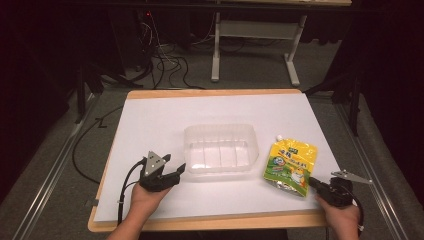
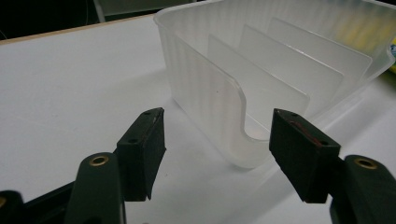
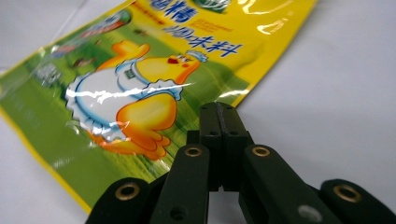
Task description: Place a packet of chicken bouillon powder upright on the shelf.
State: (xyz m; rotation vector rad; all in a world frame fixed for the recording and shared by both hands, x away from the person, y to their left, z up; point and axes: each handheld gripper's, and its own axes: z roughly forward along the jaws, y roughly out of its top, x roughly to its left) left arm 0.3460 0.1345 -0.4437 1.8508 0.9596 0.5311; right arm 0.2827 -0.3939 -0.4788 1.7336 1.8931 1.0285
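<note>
White sheet (image 1: 165, 120) over a wooden table (image 1: 210, 93), grey desk frame (image 1: 255, 45), floor cables (image 1: 170, 62) behind

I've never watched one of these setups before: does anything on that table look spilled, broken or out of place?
Nothing stands out. The clear plastic bin sits upright and empty, and the yellow pouch lies flat beside it, slightly angled, with no spill visible on the white sheet.

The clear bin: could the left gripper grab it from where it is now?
Probably yes. The left gripper is open, its jaws either side of the bin's near corner wall, with nothing in between; closing should pinch it.
</note>
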